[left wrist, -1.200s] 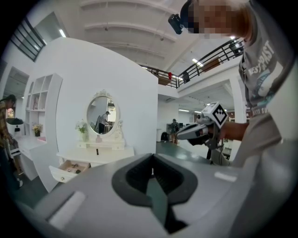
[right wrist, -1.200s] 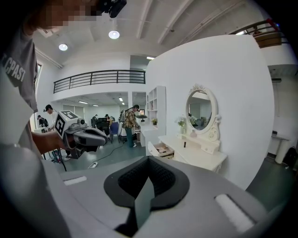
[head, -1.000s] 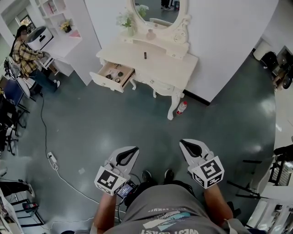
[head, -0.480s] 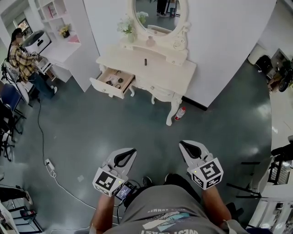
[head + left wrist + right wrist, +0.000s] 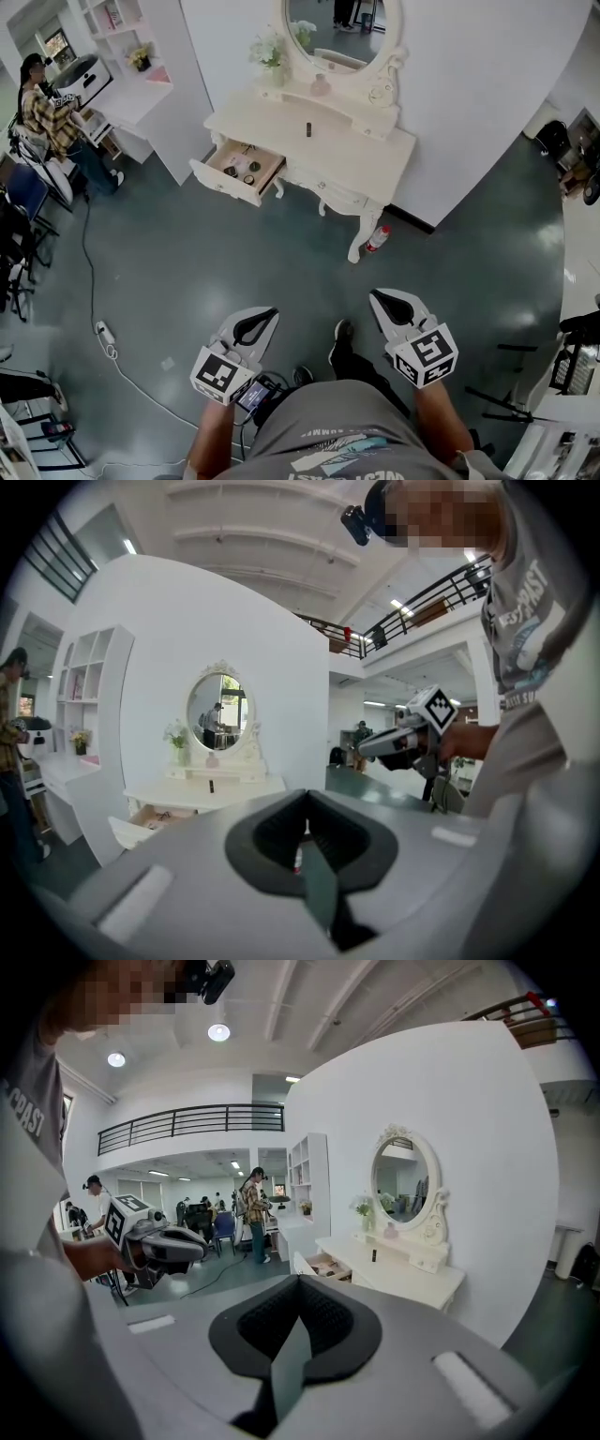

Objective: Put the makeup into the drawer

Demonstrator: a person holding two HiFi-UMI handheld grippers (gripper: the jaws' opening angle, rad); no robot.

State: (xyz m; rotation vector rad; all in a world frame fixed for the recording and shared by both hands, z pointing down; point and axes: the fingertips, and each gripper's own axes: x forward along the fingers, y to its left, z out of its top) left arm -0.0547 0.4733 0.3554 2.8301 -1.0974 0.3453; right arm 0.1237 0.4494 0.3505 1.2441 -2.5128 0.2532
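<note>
The cream dressing table with an oval mirror stands far ahead against the white wall. Its left drawer is pulled open, and several small makeup items lie in it. A small dark makeup stick stands on the tabletop, with a pink bottle on the shelf behind. My left gripper and right gripper hang low over the floor, well short of the table. Both are shut with nothing between the pads. In the left gripper view the table shows small ahead; in the right gripper view it stands to the right.
A red-capped bottle lies on the floor by the table's right leg. A cable with a power strip runs across the floor at left. A person sits at a white desk in the far left corner, beside chairs. Dark equipment stands at the right edge.
The person has stepped toward the table; one shoe now shows forward between the grippers. Both grippers travelled along, still shut and level with each other.
</note>
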